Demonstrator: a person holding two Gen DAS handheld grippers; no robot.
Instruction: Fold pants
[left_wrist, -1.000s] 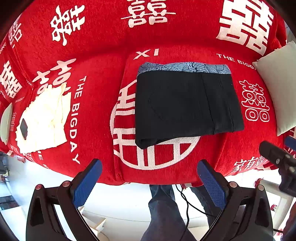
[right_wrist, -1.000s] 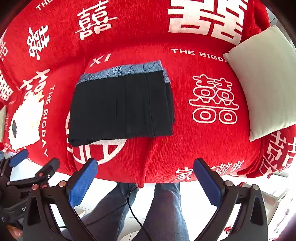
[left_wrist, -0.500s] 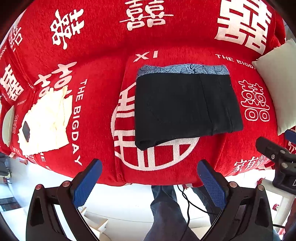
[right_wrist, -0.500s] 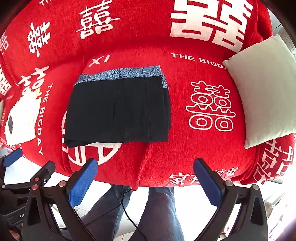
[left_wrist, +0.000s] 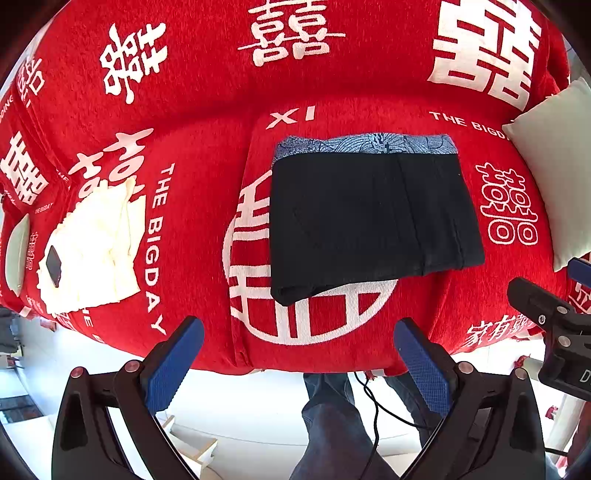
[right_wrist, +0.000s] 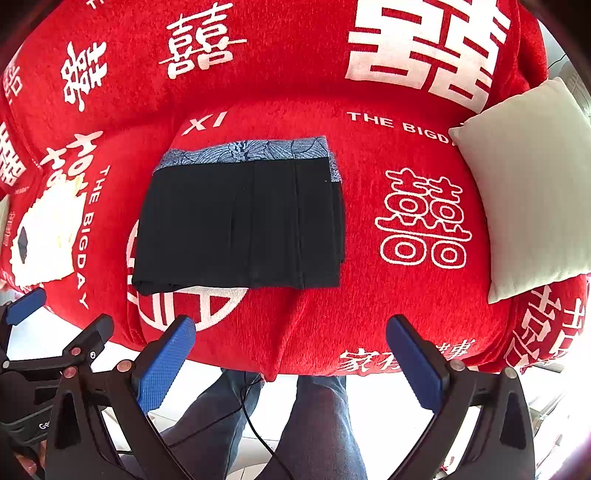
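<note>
The black pants (left_wrist: 369, 221) (right_wrist: 240, 225) lie folded into a flat rectangle on the red sofa seat, with a blue patterned waistband strip along the far edge. My left gripper (left_wrist: 297, 363) hangs open in front of the seat's near edge, nothing between its blue pads. My right gripper (right_wrist: 291, 363) is also open and empty, held off the sofa's front, right of the pants. Each gripper shows at the edge of the other's view.
The red sofa (left_wrist: 207, 110) carries white lettering. A cream cloth (left_wrist: 92, 247) with a dark phone on it lies at the left of the seat. A pale cushion (right_wrist: 532, 184) leans at the right. A person's jeans-clad legs (right_wrist: 317, 424) and a cable are below.
Both grippers have drifted slightly back from the sofa; the pants have not moved and both grippers stay open.
</note>
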